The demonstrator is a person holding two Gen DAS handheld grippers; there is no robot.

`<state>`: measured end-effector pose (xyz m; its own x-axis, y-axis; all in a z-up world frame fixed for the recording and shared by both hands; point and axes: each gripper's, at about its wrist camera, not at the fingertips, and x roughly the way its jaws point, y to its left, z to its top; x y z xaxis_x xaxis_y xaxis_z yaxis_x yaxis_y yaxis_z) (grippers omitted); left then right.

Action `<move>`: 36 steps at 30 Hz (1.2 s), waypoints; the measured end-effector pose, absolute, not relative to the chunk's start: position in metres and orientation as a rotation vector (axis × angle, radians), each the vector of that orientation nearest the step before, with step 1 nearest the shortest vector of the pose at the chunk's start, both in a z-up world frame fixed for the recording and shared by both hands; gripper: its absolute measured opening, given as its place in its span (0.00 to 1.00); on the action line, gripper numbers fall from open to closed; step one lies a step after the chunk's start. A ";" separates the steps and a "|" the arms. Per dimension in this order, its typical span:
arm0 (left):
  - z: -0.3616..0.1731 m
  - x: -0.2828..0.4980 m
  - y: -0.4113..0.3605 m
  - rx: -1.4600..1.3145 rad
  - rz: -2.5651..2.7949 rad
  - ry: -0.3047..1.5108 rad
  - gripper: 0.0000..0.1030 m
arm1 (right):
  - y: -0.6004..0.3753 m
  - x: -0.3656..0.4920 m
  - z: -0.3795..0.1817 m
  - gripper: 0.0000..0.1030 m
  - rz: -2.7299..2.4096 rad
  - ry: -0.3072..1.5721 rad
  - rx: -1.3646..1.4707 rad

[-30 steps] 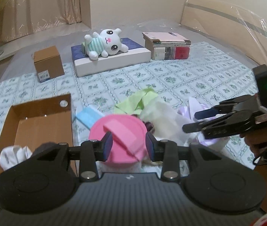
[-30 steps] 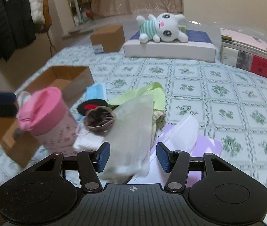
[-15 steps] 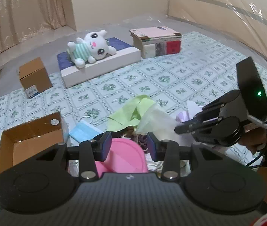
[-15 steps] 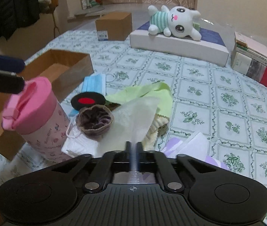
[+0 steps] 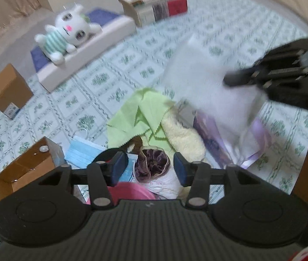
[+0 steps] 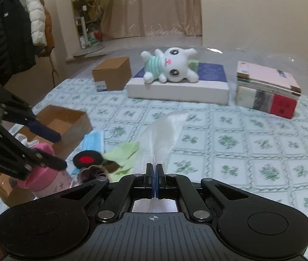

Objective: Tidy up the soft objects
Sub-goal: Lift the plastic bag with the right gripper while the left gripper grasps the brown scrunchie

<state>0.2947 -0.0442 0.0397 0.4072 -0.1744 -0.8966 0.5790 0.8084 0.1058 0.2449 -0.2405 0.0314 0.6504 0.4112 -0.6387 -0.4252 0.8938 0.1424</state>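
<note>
My right gripper (image 6: 154,179) is shut on a sheer white cloth (image 6: 162,134) and holds it lifted above the pile; it shows blurred in the left wrist view (image 5: 206,82). My left gripper (image 5: 150,168) is open and empty, above a purple scrunchie (image 5: 151,163). The pile holds a green cloth (image 5: 140,117), a cream towel (image 5: 184,139), a blue face mask (image 5: 80,154) and a lilac bag (image 5: 225,143). A pink-lidded cup (image 6: 43,180) stands beside it. An open cardboard box (image 6: 64,124) with a white sock (image 6: 23,139) is at the left.
A plush bunny (image 6: 171,67) lies on a white flat box (image 6: 177,89) at the back. Stacked books (image 6: 267,89) stand at the back right, a small closed carton (image 6: 112,74) at the back left. A coat rack (image 6: 12,37) stands far left.
My right gripper closed on the white cloth and lifted it off the pile. My left gripper let go of the pink cup and rose above it, swinging right.
</note>
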 end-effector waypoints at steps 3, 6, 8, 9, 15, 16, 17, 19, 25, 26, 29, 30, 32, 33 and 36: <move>0.023 0.311 -0.057 0.483 -0.487 1.131 0.46 | -0.251 0.248 0.032 0.01 0.468 0.724 -0.015; 0.007 0.321 -0.071 0.541 -0.484 1.187 0.46 | -0.260 0.250 0.030 0.01 0.462 0.725 -0.010; -0.003 0.325 -0.078 0.566 -0.483 1.215 0.46 | -0.266 0.253 0.026 0.01 0.460 0.731 0.002; -0.008 0.327 -0.081 0.582 -0.481 1.230 0.46 | -0.269 0.255 0.025 0.01 0.459 0.734 0.006; -0.036 0.335 -0.093 0.672 -0.462 1.298 0.46 | -0.276 0.261 0.013 0.01 0.460 0.750 0.022; -0.039 0.336 -0.094 0.686 -0.459 1.307 0.46 | -0.276 0.262 0.012 0.01 0.461 0.751 0.025; -0.042 0.336 -0.094 0.699 -0.456 1.317 0.46 | -0.277 0.263 0.011 0.01 0.463 0.750 0.027; -0.046 0.336 -0.095 0.715 -0.458 1.328 0.45 | -0.276 0.263 0.011 0.01 0.467 0.750 0.028; -0.047 0.333 -0.100 0.733 -0.465 1.321 0.13 | -0.275 0.259 0.017 0.01 0.478 0.737 0.038; -0.045 0.332 -0.099 0.737 -0.461 1.309 0.12 | -0.275 0.257 0.019 0.01 0.480 0.733 0.040; -0.033 0.327 -0.098 0.712 -0.460 1.274 0.10 | -0.275 0.250 0.026 0.01 0.483 0.724 0.045; -0.028 0.326 -0.097 0.699 -0.459 1.263 0.10 | -0.275 0.248 0.029 0.01 0.482 0.719 0.045; -0.012 0.322 -0.093 0.650 -0.457 1.226 0.10 | -0.275 0.243 0.035 0.01 0.482 0.711 0.045; -0.004 0.321 -0.091 0.625 -0.456 1.210 0.10 | -0.275 0.239 0.038 0.01 0.481 0.706 0.048; 0.026 0.313 -0.084 0.530 -0.462 1.147 0.10 | -0.274 0.229 0.050 0.01 0.482 0.690 0.057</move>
